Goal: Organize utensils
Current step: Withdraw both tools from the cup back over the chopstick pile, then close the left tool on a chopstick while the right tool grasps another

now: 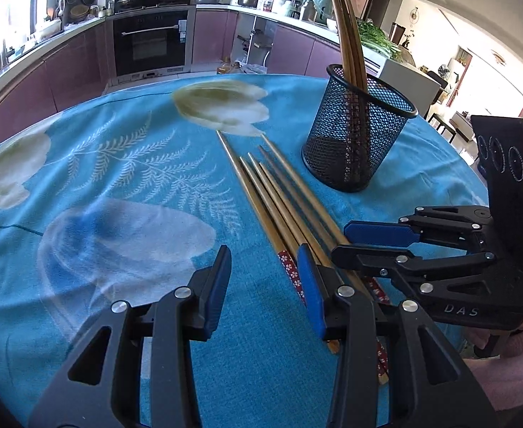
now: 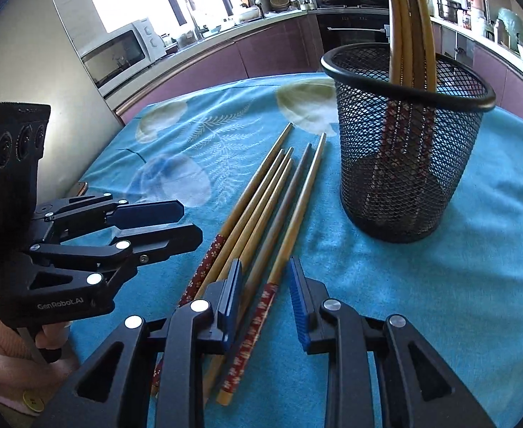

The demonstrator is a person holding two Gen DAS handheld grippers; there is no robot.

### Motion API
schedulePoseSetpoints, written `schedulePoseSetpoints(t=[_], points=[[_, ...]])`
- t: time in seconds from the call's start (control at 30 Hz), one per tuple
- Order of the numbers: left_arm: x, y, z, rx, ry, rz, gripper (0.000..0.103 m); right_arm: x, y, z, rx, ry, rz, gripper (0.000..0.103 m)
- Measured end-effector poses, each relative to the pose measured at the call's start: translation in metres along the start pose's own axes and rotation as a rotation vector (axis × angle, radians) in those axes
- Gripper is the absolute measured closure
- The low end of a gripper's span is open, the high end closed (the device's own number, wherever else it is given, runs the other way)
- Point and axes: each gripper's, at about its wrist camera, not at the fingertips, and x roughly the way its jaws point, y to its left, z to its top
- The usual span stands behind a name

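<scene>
Several wooden chopsticks (image 1: 279,196) (image 2: 261,196) with red flowered ends lie side by side on the blue tablecloth. A black mesh cup (image 1: 354,142) (image 2: 404,164) stands upright behind them, with a few chopsticks (image 1: 348,35) (image 2: 411,28) standing in it. My left gripper (image 1: 263,285) (image 2: 190,224) hovers open over the near ends, its right finger above the leftmost sticks. My right gripper (image 2: 265,285) (image 1: 341,242) is open and low over the bundle. The rightmost chopstick lies between its pads, which do not press on it.
The blue flower-print tablecloth (image 1: 118,178) covers the round table. Beyond its far edge run purple kitchen cabinets with an oven (image 1: 150,42) and a microwave (image 2: 118,53). A hand in a pink sleeve (image 2: 8,353) holds the left gripper.
</scene>
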Motion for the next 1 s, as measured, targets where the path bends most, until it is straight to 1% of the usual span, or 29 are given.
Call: schedulePoseSetpoints(t=[0.2,0.63,0.7,0.77,0.83,1.0], points=[[0.013,0.0,0.006,0.001,0.026,0.009,0.066,0.0,-0.009,0.004,0.03,-0.005,-0.024,0.078],[0.032,-0.003,0.017,0.029,0.06,0.05,0.068,0.011,-0.01,0.011,0.011,-0.01,-0.068,0.08],[0.033,-0.003,0.018,0.033,0.065,0.072,0.075,0.012,-0.009,0.012,0.004,-0.011,-0.077,0.081],[0.032,-0.001,0.017,0.024,0.068,0.079,0.079,0.014,-0.008,0.013,-0.003,-0.011,-0.086,0.083],[0.03,0.002,0.017,0.008,0.07,0.069,0.079,0.016,-0.006,0.015,-0.01,-0.011,-0.099,0.084],[0.034,0.002,0.024,0.015,0.071,0.084,0.079,0.023,-0.004,0.022,-0.023,-0.013,-0.122,0.084]])
